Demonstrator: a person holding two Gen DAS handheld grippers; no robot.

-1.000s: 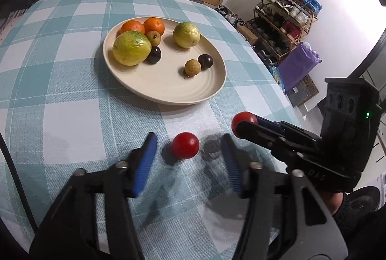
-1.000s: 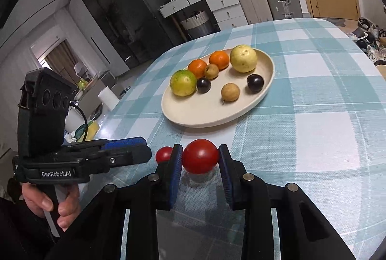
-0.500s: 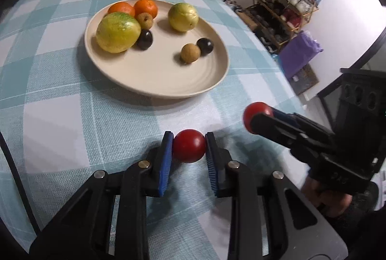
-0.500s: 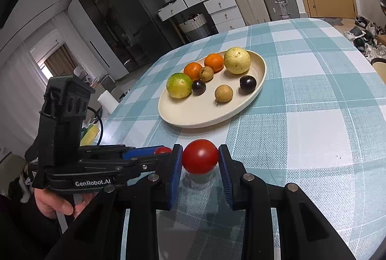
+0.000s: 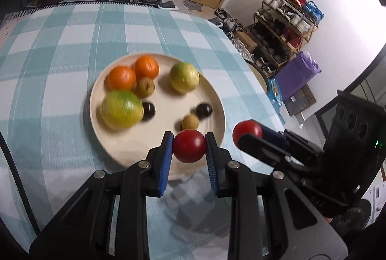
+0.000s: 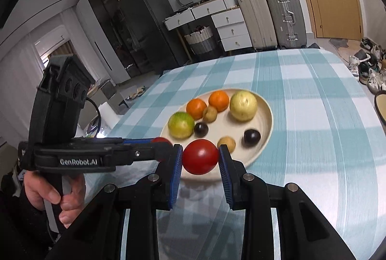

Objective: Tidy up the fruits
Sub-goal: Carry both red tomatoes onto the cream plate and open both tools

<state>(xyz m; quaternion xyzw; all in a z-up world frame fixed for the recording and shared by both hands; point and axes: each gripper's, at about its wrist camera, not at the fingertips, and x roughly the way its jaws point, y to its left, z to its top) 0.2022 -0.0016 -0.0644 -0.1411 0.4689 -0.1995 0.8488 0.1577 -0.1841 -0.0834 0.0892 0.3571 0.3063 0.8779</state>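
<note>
Worktop (image 5: 60, 26) under a teal-and-white checked cloth. Cream plate (image 5: 218, 103) on it, carrying two green-yellow fruits, two oranges (image 5: 121, 78), two small brown fruits and two small dark ones.

Left gripper (image 5: 189, 146): fingers closed on a red tomato (image 5: 189, 146), held above the plate's near rim. Right gripper (image 6: 200, 156): fingers closed on a second red tomato (image 6: 200, 156), also over the near rim, just beside the left one. A hand (image 6: 51, 192) grips the left gripper's handle.
</note>
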